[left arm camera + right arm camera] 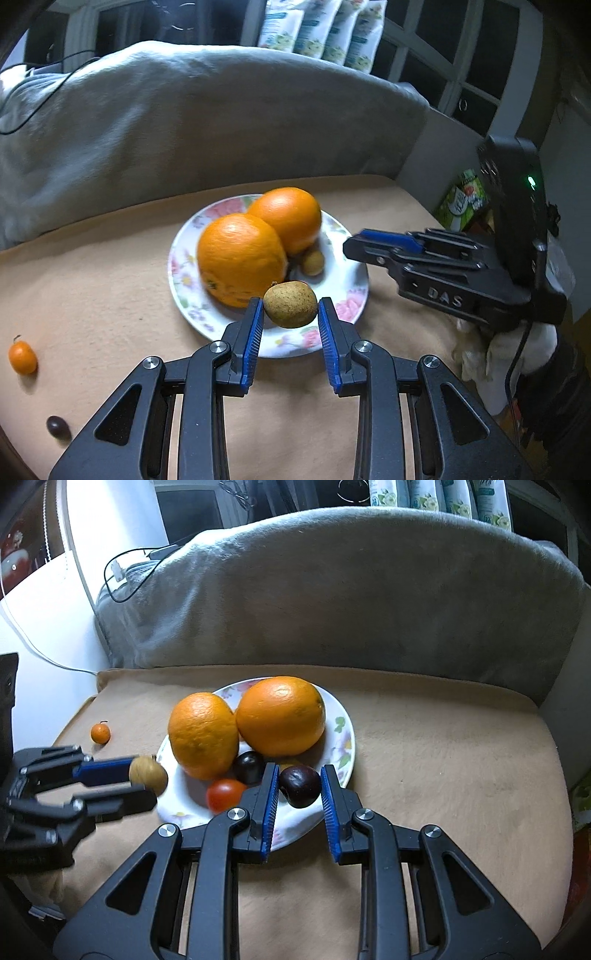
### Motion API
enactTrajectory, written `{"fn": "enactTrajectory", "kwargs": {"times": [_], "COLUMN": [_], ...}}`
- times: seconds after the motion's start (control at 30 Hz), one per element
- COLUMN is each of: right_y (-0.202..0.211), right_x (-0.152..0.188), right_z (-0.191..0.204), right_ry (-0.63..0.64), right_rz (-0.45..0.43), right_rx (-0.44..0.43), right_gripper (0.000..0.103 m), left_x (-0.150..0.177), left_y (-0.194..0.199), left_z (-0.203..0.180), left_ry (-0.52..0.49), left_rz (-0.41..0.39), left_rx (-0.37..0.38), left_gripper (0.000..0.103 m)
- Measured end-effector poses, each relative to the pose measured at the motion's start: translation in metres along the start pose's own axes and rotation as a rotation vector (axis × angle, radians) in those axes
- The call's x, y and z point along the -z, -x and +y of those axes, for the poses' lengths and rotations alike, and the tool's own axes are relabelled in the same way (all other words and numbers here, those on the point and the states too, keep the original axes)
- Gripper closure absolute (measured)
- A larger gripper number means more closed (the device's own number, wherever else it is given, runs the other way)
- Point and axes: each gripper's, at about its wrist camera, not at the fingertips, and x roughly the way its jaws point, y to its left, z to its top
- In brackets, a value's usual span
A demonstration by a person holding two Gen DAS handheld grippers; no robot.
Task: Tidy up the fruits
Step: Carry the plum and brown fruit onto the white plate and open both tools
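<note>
Hovering over the floral plate (343, 273), a small brown fruit (290, 304) is being pinched by the left gripper (290, 314) fingers, while a dark plum (299, 785) is being squeezed by the right gripper (299, 794). Both fruits are being judged light, smooth and bruisable, best gripped across the middle.

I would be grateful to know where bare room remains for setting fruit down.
Crowded: the plate holds two oranges, a cherry tomato and dark fruit. Free: the tan cushion right of the plate, up to the grey blanket, and the plate's right rim.
</note>
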Motion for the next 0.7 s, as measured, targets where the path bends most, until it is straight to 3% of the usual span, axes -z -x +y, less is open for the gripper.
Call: {"fn": "enactTrajectory", "kwargs": {"times": [0.27, 0.7], "right_y": [-0.007, -0.015], "right_x": [-0.003, -0.006], "right_z": [-0.009, -0.011], "right_ry": [-0.042, -0.068], "right_rz": [0.02, 0.046], "right_rx": [-0.048, -0.091], "right_gripper": [0.079, 0.079], "left_x": [0.002, 0.004], "left_y": [-0.009, -0.014], "left_z": [-0.018, -0.026], "left_ry": [-0.072, -0.102], "left_rz": [-0.001, -0.004], "left_rx": [-0.03, -0.052], "left_gripper": [0.074, 0.074]}}
